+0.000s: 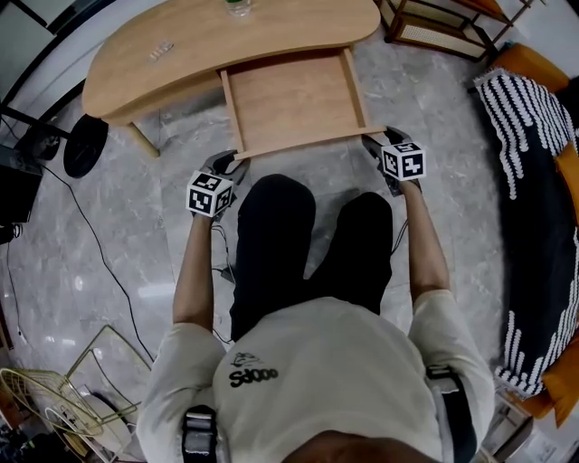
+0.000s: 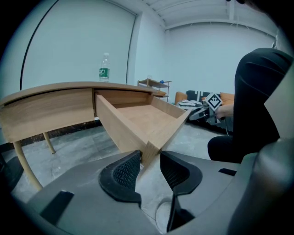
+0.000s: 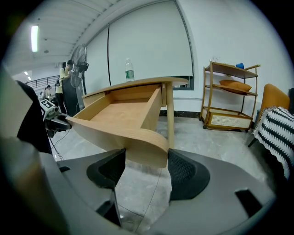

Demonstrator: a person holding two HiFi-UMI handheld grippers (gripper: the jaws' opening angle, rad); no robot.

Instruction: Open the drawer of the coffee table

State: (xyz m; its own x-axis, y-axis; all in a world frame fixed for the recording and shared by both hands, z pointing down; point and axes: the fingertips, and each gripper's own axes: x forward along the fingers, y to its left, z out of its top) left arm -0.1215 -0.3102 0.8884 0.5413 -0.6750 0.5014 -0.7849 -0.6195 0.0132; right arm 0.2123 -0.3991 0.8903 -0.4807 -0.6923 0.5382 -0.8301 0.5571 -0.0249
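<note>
The light wooden coffee table (image 1: 172, 45) has its drawer (image 1: 294, 101) pulled far out toward me, and the drawer is empty. My left gripper (image 1: 232, 164) is at the drawer's front left corner. In the left gripper view that corner (image 2: 150, 149) sits between the fingertips of the left gripper (image 2: 150, 170), close to the left pad, with a gap at the right pad. My right gripper (image 1: 374, 145) is at the front right corner. In the right gripper view the rounded corner (image 3: 149, 149) lies just above and between the spread pads of the right gripper (image 3: 147, 172).
A water bottle (image 1: 239, 7) stands on the tabletop. My legs in black trousers (image 1: 308, 244) are right behind the drawer front. At the right is a sofa with a striped blanket (image 1: 529, 172). A wooden shelf (image 3: 229, 96) stands beyond it. Cables and a black fan base (image 1: 86, 145) lie at the left.
</note>
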